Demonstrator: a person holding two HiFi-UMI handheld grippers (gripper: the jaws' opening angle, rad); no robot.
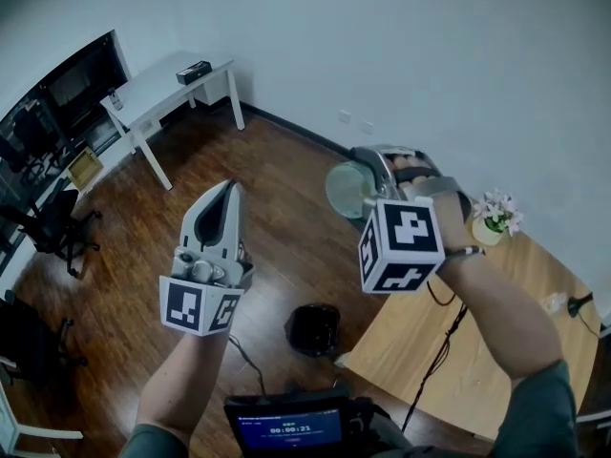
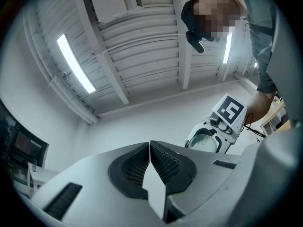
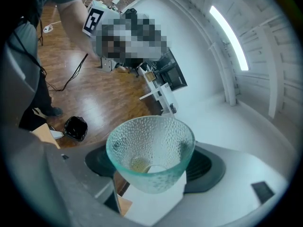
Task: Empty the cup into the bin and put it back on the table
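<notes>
Your right tool [image 3: 152,171] clasps the one glass cup [image 3: 150,145] in mid-air. The cup is tipped, its axis slanting, with the mouth facing your left tool [image 1: 228,187], which is clenched on nothing. Below, the wood floor [image 1: 277,256] carries one black bin [image 1: 314,328]. There are two desks: a wooden desk [image 1: 477,351] at right and a white desk [image 1: 158,89] by the far wall.

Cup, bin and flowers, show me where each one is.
Cup [image 3: 150,145]: right gripper view, on its dimpled glass wall.
Bin [image 1: 313,328]: head view, on its dark open top.
Flowers [image 1: 497,210]: head view, on the blossoms.
</notes>
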